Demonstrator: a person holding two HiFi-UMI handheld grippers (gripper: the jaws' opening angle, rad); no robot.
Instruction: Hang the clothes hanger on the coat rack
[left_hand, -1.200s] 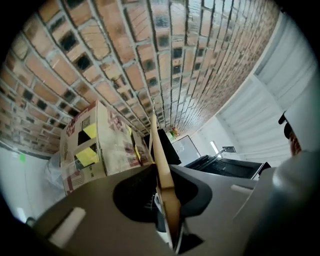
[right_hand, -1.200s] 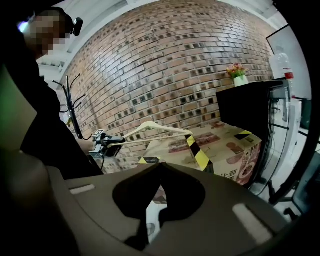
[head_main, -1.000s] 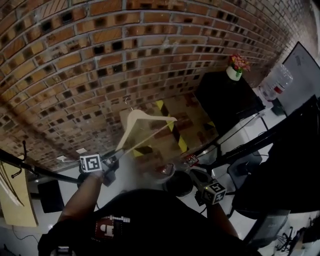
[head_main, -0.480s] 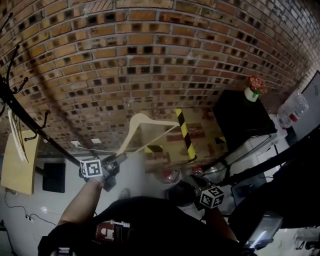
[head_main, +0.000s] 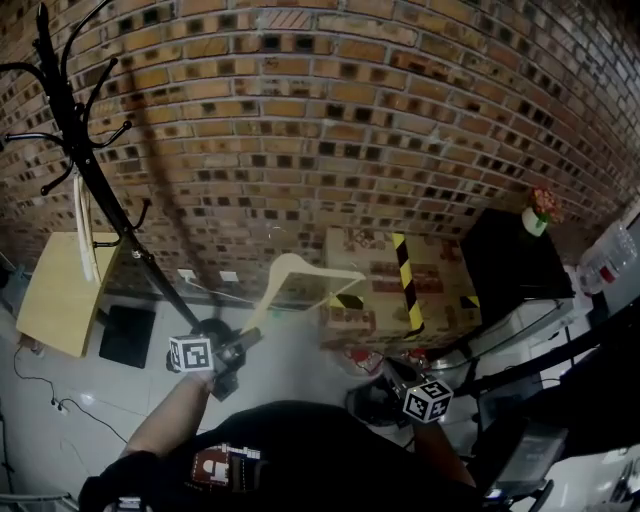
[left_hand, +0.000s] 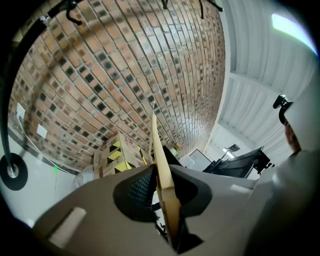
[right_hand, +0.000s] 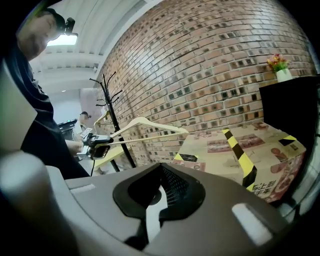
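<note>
A pale wooden hanger (head_main: 300, 275) is held out in the air toward the brick wall, its hook pointing up. My left gripper (head_main: 238, 347) is shut on one end of it; in the left gripper view the hanger (left_hand: 161, 165) runs edge-on between the pads. The black coat rack (head_main: 75, 130) stands at the upper left, well to the left of the hanger, with its round base (left_hand: 11, 171) on the floor. My right gripper (head_main: 397, 372) hangs low at the right, shut and with nothing in it. The right gripper view shows the hanger (right_hand: 145, 127) beside the coat rack (right_hand: 116, 125).
Another pale hanger (head_main: 85, 225) hangs on the rack. A cardboard box (head_main: 385, 290) with yellow-black tape stands by the wall, a black cabinet (head_main: 515, 265) with a flower pot (head_main: 540, 208) to its right. A light wooden board (head_main: 60, 290) lies at the left.
The view has swung left and the coat rack has come fully into sight. My left gripper carried the hanger leftward toward it. The right gripper followed a little.
</note>
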